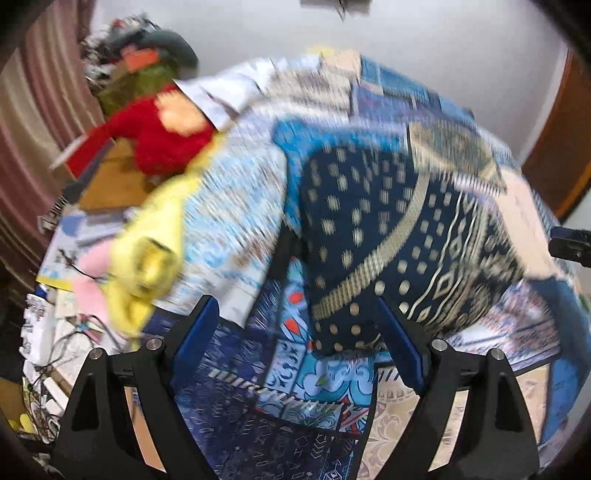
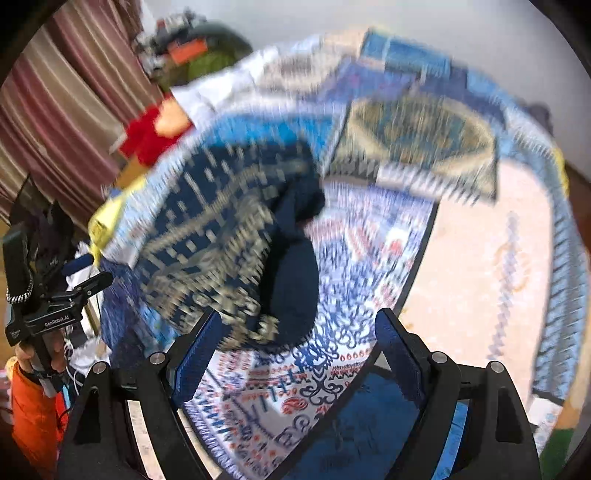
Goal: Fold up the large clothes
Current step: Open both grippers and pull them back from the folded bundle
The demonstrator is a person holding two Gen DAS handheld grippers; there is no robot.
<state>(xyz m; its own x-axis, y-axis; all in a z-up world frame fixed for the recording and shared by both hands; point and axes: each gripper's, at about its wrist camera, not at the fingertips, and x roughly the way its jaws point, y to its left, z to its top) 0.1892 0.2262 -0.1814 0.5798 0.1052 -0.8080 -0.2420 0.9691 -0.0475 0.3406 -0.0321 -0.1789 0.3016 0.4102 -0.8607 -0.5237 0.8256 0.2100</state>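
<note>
On the left gripper's (image 2: 94,282) black body, white lettering reads "GenRobot.AI". A soft navy garment (image 1: 384,236) with woven gold dots and bands lies crumpled on a patchwork blue bedspread (image 1: 288,391). It lies just ahead of the left gripper (image 1: 299,325) and right gripper (image 2: 299,328), both spread wide and holding nothing.

A white wall (image 1: 406,33) stands at the back of the room. On the left hangs a curtain (image 1: 33,122) with pink and cream stripes. On the right is a brown wooden door (image 1: 554,155). A big bed cover (image 2: 476,280) with blue patterns and a pale pink part lies spread out. Both pictures are blurry. The light is soft and even.
</note>
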